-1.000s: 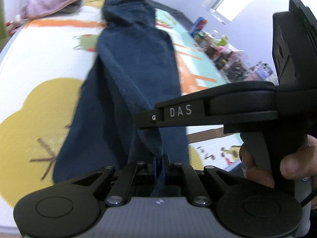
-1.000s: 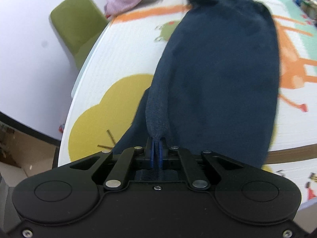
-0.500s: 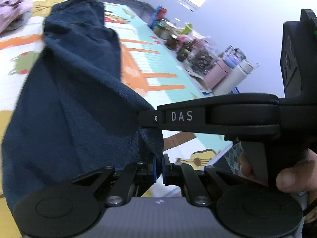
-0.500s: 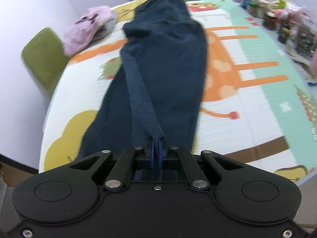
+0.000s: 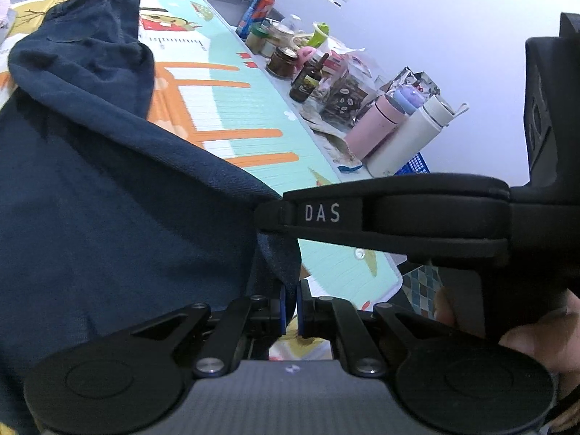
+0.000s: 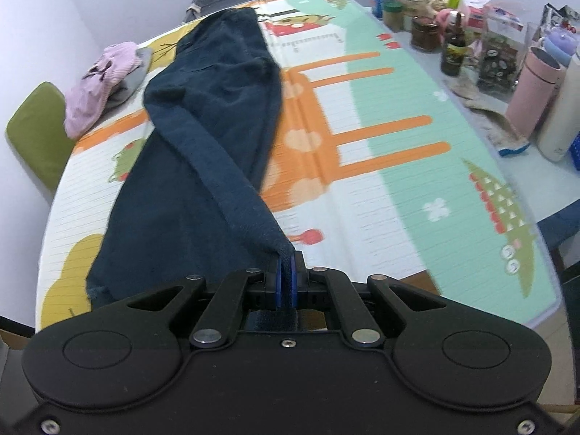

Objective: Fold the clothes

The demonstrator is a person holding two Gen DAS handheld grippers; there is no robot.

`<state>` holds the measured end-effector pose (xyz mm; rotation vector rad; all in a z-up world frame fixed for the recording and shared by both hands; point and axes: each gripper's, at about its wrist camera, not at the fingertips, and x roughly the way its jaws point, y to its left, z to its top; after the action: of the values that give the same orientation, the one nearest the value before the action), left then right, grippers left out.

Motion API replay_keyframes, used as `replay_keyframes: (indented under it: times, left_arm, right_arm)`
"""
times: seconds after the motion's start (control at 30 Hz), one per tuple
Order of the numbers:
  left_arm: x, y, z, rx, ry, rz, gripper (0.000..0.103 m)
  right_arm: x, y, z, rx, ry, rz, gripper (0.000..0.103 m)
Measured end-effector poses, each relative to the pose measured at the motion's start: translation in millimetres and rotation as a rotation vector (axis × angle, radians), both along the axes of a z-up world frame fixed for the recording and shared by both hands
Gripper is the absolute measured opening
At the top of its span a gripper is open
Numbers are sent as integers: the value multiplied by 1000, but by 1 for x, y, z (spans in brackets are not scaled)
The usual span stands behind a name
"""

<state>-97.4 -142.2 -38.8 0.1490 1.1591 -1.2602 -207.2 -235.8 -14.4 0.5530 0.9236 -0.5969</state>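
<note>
- The left gripper [image 5: 289, 310] is clamped on a hem corner of the dark blue trousers [image 5: 108, 199]; the cloth is pinched between its blue pads [image 5: 282, 308].
- The right gripper [image 6: 286, 282] is likewise closed on the trousers [image 6: 203, 145], with a rolled edge of the fabric running away from the jaws.
- The trousers are stretched ahead of both claws along the play mat [image 6: 380, 166]. The far end is laid on the mat near the table's far edge; the near end is lifted off it.
- The pink garment [image 6: 101, 83] is seen ahead and to the left of the right claw, beside the green chair [image 6: 36, 134].
- Bottles and jars [image 6: 453, 50], a pink flask [image 6: 529, 90] and a white flask [image 6: 562, 108] are lined up ahead and to the right, well apart from the trousers.
- Handling: the fabric is judged soft, limp and fairly heavy for cloth, not fragile and not slippery. Sag and twisting between the two held points are to be expected.
- Hold points: the hem corners are judged suitable; both corners should be kept level so that the fold falls square.
- Change from the earlier frames: both claws have been carried toward the cluttered side of the table, and the near end of the trousers has been swung across the mat with them. The flasks, absent from the right view a second ago, are now included. The grips are unchanged.
</note>
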Motion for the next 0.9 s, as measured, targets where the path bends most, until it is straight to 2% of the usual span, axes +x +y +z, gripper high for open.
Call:
replay_keyframes:
  times: [0.37,0.67,0.77,0.83,0.9]
  left_arm:
    - [-27,-66,-13,25,10,16,7]
    - [-46,-111,-26,67,8,30,9]
    - [-49,-122,-32,95,10,44,15]
    - [-51,-129,-37,114,17,51,20]
    - [-53,-134,-41,130,23,52,24]
  right_arm:
    - [-32,-68,-9,4,18,-41,4]
    - [-49,-127,-30,72,17,-68,5]
    - [-53,-139,-39,95,25,-61,10]
    - [-57,-147,-44,102,33,-76,17]
    - [-61,-153,-45,78,42,-89,19]
